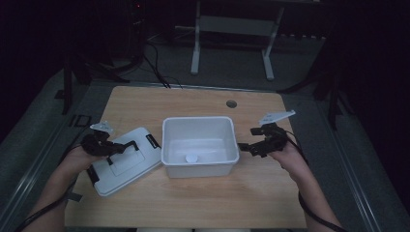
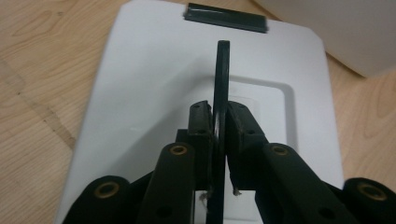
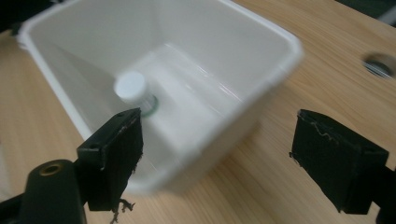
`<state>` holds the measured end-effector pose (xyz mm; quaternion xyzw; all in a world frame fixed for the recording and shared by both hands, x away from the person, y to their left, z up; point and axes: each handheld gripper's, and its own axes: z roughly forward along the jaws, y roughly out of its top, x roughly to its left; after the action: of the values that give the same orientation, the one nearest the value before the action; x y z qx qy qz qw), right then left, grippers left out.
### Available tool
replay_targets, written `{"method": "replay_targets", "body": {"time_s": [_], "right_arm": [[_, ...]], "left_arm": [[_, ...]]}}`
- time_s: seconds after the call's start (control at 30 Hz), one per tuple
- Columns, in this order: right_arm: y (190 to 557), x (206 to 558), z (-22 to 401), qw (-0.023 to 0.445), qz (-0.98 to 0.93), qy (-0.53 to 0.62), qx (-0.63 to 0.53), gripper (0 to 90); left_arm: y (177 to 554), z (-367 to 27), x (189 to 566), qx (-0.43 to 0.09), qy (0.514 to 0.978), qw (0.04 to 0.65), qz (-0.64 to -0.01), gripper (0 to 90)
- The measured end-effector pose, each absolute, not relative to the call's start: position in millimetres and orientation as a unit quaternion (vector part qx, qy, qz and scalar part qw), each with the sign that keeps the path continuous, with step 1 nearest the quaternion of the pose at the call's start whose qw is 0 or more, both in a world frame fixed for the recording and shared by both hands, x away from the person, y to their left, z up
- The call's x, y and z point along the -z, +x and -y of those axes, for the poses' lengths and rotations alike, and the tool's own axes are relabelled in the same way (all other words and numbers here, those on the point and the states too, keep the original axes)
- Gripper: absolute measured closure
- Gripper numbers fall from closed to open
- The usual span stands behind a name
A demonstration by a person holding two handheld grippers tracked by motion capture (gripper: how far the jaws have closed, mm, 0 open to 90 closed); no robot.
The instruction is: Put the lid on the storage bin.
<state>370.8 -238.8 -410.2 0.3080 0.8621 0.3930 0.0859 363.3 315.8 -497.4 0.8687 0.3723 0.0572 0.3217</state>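
Forearms come in from the near edge of the desk, one at each side. Left gripper is clenched on the lid's thin dark handle, the lid lying flat just left of the bin. Right gripper hangs released at the bin's right rim, jaws wide with nothing between them. Inside the white bin stands a small bottle with a white cap. Farther back, a round hole sits in the desk.

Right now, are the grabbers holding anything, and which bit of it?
The left gripper pinches the upright black handle of the white lid. The right gripper is open and holds nothing.
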Motion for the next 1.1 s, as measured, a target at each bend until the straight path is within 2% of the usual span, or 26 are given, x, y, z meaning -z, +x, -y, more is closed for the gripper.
{"method": "replay_targets", "body": {"time_s": [0.23, 0.67, 0.77, 0.93, 1.1], "right_arm": [[366.8, 432.2, 281.3, 0.081, -0.837, 0.358, -0.406, 16.4], [347.6, 505.6, 304.7, 0.13, -0.804, 0.405, -0.415, 16.4], [344.8, 511.6, 307.1, 0.136, -0.8, 0.409, -0.418, 16.4], [335.5, 525.0, 313.4, 0.145, -0.776, 0.429, -0.44, 16.4], [327.7, 534.6, 315.7, 0.148, -0.763, 0.442, -0.448, 16.3]], "left_arm": [[361.1, -316.1, 493.3, -0.055, 0.877, 0.31, -0.362, 83.0], [351.0, -331.8, 477.1, -0.063, 0.872, 0.314, -0.37, 83.0], [349.4, -334.5, 473.2, -0.063, 0.871, 0.317, -0.37, 83.0], [344.3, -338.1, 458.6, -0.066, 0.87, 0.323, -0.366, 83.1], [338.8, -336.6, 425.7, -0.087, 0.874, 0.326, -0.349, 83.1]]}}
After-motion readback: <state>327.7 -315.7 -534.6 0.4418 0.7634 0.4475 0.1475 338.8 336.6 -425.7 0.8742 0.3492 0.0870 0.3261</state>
